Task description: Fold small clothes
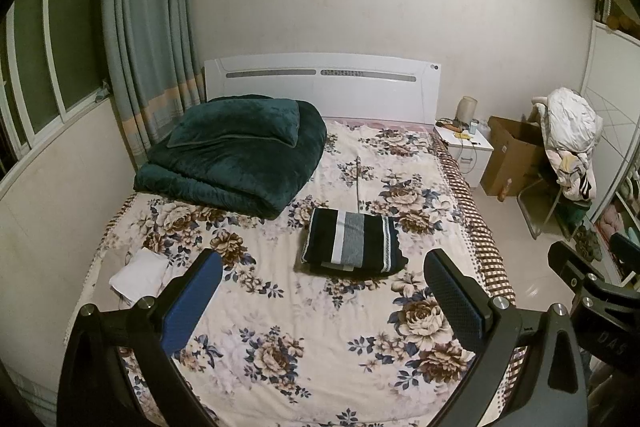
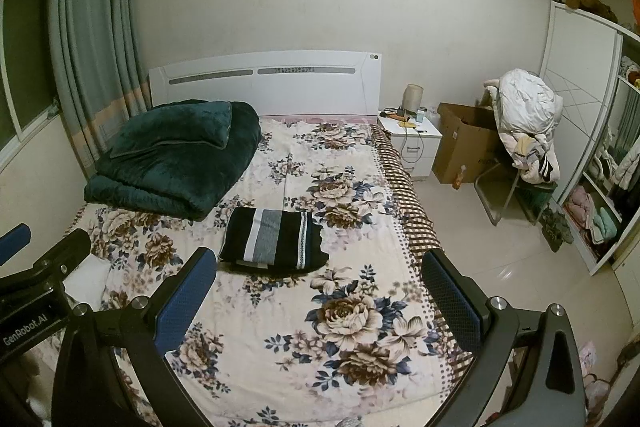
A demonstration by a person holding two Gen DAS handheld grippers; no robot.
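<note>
A folded dark garment with white and grey stripes (image 1: 352, 241) lies in the middle of the floral bed (image 1: 280, 347); it also shows in the right wrist view (image 2: 272, 241). A small folded white cloth (image 1: 138, 277) lies at the bed's left side, partly hidden in the right wrist view (image 2: 86, 279). My left gripper (image 1: 324, 271) is open and empty, held above the near part of the bed. My right gripper (image 2: 320, 269) is open and empty, to the right of the left one, well short of the garment.
A folded dark green quilt with a pillow (image 1: 236, 155) sits at the bed's far left by the white headboard (image 1: 320, 87). A nightstand (image 2: 412, 143), a cardboard box (image 2: 460, 143), a chair piled with clothes (image 2: 528, 123) and a wardrobe (image 2: 592, 147) stand to the right.
</note>
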